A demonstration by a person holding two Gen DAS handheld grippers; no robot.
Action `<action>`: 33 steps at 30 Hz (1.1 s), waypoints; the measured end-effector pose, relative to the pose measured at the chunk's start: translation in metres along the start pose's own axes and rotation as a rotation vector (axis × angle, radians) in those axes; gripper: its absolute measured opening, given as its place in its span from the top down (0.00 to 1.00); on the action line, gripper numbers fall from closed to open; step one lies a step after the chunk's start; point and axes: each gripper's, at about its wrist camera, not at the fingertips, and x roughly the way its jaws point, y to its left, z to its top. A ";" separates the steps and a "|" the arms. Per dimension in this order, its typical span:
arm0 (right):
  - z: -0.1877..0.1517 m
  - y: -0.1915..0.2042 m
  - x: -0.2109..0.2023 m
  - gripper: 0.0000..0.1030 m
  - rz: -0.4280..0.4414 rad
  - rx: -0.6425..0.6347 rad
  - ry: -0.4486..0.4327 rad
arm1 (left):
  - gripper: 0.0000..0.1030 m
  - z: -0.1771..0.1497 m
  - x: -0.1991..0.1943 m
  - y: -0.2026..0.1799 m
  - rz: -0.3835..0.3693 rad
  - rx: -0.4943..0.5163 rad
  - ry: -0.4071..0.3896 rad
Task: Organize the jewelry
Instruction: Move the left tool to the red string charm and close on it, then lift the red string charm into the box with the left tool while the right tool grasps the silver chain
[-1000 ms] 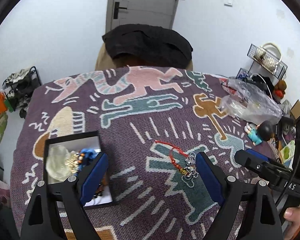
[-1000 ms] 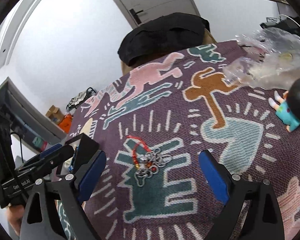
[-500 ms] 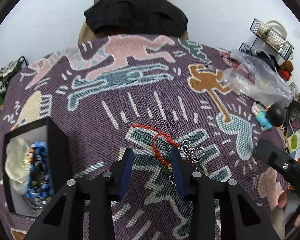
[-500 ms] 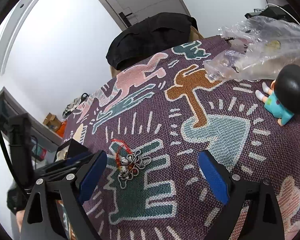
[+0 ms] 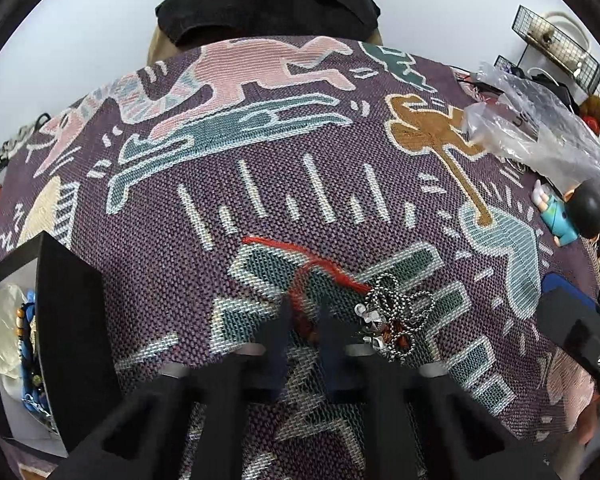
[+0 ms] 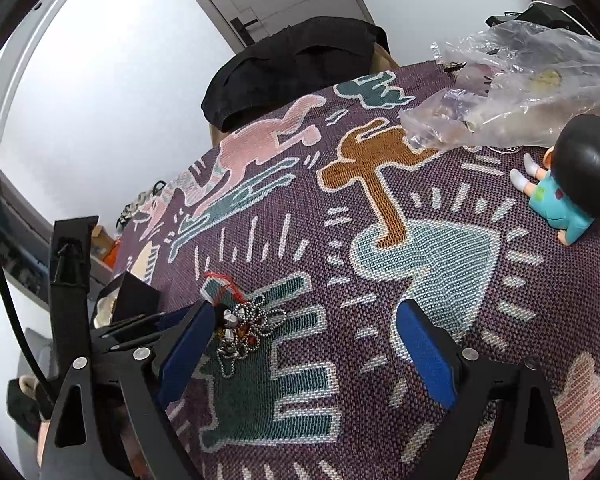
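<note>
Since a second ago my left claw (image 5: 303,320) has dropped toward the desk and narrowed from wide open to a slim gap around the red cord bracelet (image 5: 300,276).

From the left wrist view, the two dark fingers stand close together with the red loop running down between them; they look nearly closed on it, though I cannot see whether the pads actually pinch the cord or only bracket it. Just right of the bracelet, touching it, lies the silver ball chain (image 5: 396,320) in a tangle with small charms. Far to the left of the bracelet sits the black jewelry box (image 5: 68,320), already holding blue beads (image 5: 30,344) and a pale pouch (image 5: 0,332). So I judge the job partly done: some pieces are boxed, and this tangle on the patterned cloth (image 5: 260,184) is still to go.

From the right wrist view, my right claw (image 6: 304,344) hangs wide open, holding nothing, its blue pads well apart. Its left pad sits just beside the bracelet (image 6: 224,284) and the chain (image 6: 256,328), without clear contact. Well to the right of the bracelet are a doll (image 6: 568,184) and a clear plastic bag (image 6: 520,80).
</note>
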 end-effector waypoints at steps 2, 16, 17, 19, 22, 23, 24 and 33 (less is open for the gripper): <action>-0.001 0.003 0.005 0.21 0.000 -0.008 0.017 | 0.93 0.000 -0.003 0.005 -0.026 -0.014 -0.002; -0.011 0.035 0.026 0.23 0.003 -0.083 0.069 | 0.93 0.008 -0.088 0.016 -0.081 0.003 -0.210; -0.011 0.037 0.028 0.24 0.002 -0.087 0.072 | 0.93 0.009 -0.094 0.017 -0.078 0.004 -0.224; -0.012 0.042 0.032 0.24 -0.004 -0.102 0.081 | 0.93 0.010 -0.104 0.020 -0.071 0.002 -0.245; -0.014 0.053 0.039 0.24 -0.016 -0.134 0.097 | 0.93 0.010 -0.115 0.030 -0.068 -0.016 -0.268; -0.015 0.057 0.042 0.24 -0.023 -0.148 0.103 | 0.93 0.010 -0.117 0.033 -0.065 -0.022 -0.275; -0.015 0.062 0.045 0.24 -0.032 -0.165 0.109 | 0.93 0.010 -0.121 0.038 -0.059 -0.030 -0.284; -0.023 0.089 0.079 0.24 -0.159 -0.269 0.152 | 0.93 0.005 -0.143 0.069 -0.036 -0.078 -0.329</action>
